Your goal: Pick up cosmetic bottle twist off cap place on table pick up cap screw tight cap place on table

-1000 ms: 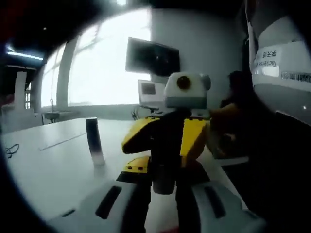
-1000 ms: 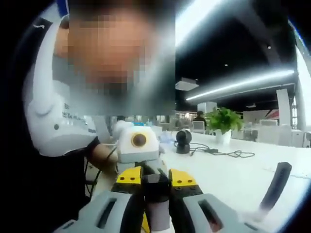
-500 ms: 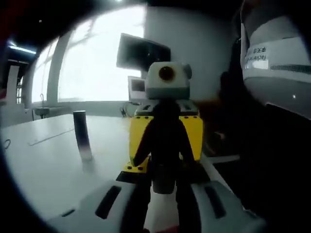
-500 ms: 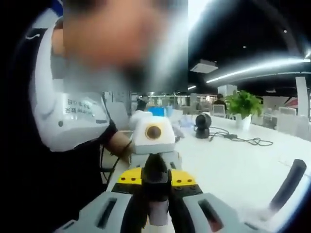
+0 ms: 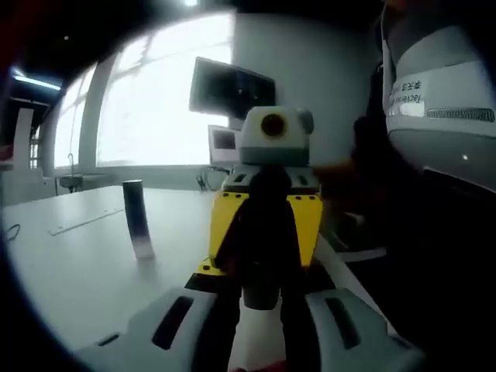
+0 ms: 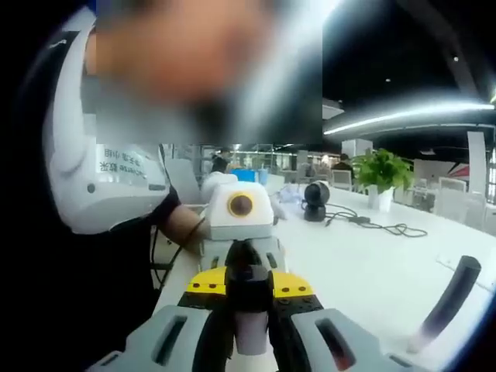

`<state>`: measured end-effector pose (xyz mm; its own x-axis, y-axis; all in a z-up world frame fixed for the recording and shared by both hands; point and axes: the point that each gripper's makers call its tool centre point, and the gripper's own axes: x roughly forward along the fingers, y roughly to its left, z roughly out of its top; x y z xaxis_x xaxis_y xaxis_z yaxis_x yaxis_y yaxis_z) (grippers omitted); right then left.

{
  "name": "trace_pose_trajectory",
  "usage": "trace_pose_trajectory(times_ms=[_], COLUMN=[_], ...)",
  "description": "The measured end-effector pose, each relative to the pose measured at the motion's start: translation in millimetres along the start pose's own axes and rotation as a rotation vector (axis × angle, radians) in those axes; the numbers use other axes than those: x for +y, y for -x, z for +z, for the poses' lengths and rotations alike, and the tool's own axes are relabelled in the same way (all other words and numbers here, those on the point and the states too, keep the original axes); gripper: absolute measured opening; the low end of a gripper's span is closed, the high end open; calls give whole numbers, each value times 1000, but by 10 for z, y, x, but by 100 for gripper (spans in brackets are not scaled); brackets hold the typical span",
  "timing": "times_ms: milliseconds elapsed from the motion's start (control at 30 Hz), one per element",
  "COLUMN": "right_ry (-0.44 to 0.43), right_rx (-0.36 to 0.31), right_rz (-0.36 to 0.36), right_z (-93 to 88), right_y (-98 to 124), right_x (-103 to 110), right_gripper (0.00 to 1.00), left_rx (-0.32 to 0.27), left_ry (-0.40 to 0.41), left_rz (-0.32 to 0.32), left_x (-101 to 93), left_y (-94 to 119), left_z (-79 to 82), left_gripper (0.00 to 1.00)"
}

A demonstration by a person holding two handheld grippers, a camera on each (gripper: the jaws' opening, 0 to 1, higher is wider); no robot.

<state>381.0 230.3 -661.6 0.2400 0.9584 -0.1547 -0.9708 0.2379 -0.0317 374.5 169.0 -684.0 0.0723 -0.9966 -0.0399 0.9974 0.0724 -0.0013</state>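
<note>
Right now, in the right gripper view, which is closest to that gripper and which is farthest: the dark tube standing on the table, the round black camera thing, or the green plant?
1. The dark tube, lower right on the white table.
2. The round black camera, mid-table, centre.
3. The green plant, behind it, upper right.

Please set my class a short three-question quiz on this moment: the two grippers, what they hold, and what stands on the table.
1. True or false: the dark cylinder lies flat on the table.
2. What do the left gripper and right gripper clamp between them? A) the cosmetic bottle B) a cable C) a leaf
3. Fill in: in the right gripper view, a green ___ stands far back on the table.

Key: 1 false, it stands upright. 2 A. 3 plant.
</note>
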Motion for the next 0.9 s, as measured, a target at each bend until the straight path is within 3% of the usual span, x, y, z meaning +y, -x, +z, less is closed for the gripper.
trace_pose_trajectory(times_ms=[367, 667, 900], right_ry=[13, 21, 17], right_rx=[-10, -60, -78], right_rz=[-29, -74, -110], right_z=[-80, -47, -36], right_y=[-19, -46, -87], right_x=[-107, -274, -365], right_gripper=[11, 11, 11], left_rx=[14, -16, -6], left_ry=[-16, -12, -9], left_rz=[43, 119, 176], left_x=[118, 301, 418], left_y=[-15, 7, 52], left_z=[-85, -66, -87], left_gripper=[10, 11, 12])
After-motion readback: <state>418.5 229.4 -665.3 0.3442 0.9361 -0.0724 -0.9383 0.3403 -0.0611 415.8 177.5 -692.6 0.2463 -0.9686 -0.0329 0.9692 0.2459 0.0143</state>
